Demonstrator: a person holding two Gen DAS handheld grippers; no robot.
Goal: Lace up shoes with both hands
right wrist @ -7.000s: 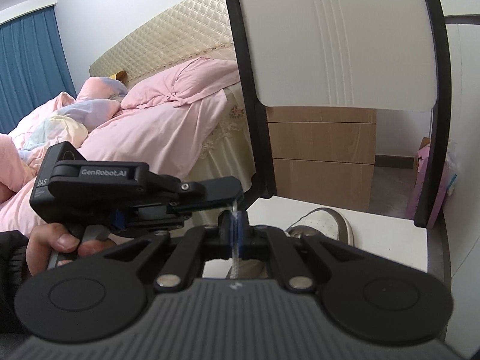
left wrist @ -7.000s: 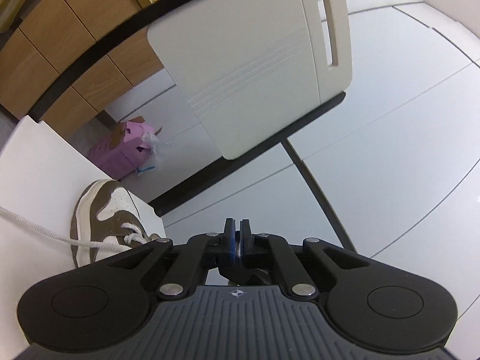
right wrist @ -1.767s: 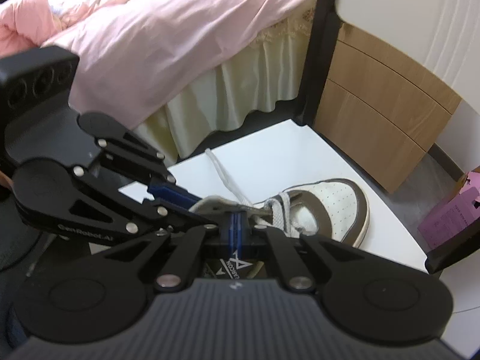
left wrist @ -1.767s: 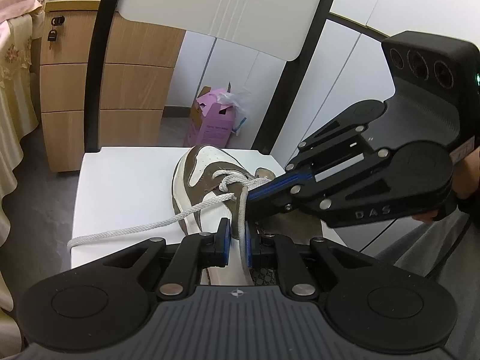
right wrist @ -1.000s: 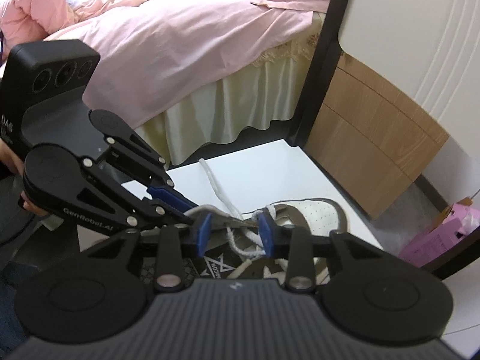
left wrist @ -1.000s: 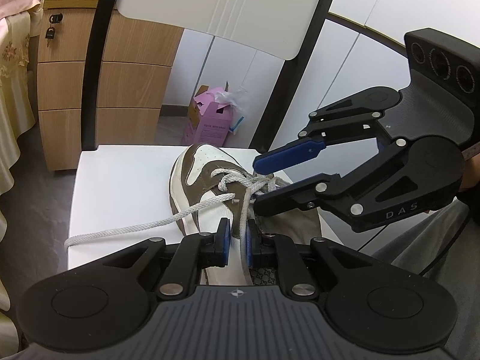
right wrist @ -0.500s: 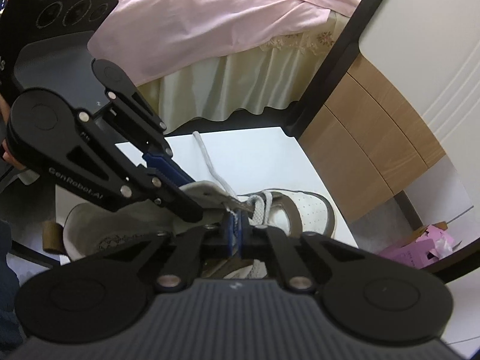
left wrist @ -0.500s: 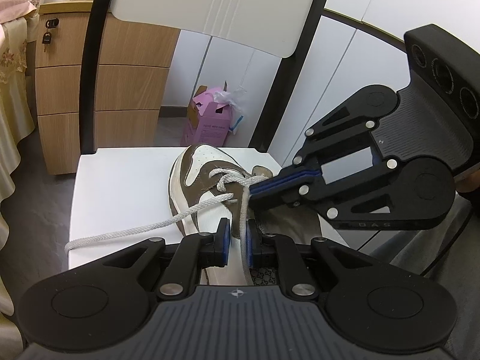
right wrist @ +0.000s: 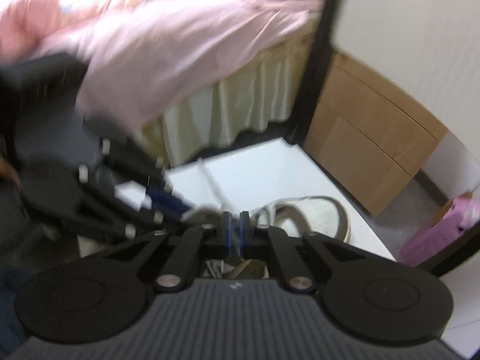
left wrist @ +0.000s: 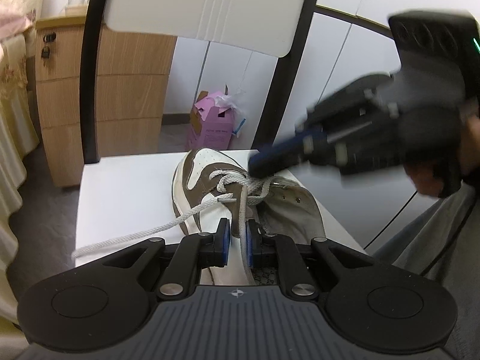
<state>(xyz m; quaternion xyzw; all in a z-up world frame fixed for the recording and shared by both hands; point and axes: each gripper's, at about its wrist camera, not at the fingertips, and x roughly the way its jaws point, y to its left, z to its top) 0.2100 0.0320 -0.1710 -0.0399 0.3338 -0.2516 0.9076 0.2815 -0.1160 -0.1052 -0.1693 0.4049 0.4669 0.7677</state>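
A brown and white shoe (left wrist: 195, 177) lies on the white chair seat (left wrist: 126, 186), toe pointing away. My left gripper (left wrist: 237, 234) sits just behind the lacing, shut on a shoelace strand (left wrist: 242, 210) that runs forward to the eyelets. A second lace strand (left wrist: 150, 231) trails left across the seat. My right gripper (left wrist: 255, 166) comes in from the right, its blue tip at the crossed laces, blurred by motion. In the right wrist view the right gripper (right wrist: 235, 231) is nearly closed over the shoe (right wrist: 327, 213), apparently on a lace. The left gripper (right wrist: 180, 204) is a blur at left.
The white chair back (left wrist: 210, 0) and its black frame rise behind the shoe. Wooden drawers (left wrist: 120, 90) and a pink box (left wrist: 213, 126) stand on the floor beyond. A bed with a pink cover (right wrist: 180, 45) is to the left. A hand (left wrist: 435, 180) holds the right gripper.
The right gripper opened a second ago, shut at the laces, and now moves fast, drawing back to the right. The left gripper has kept its hold and barely shifted.
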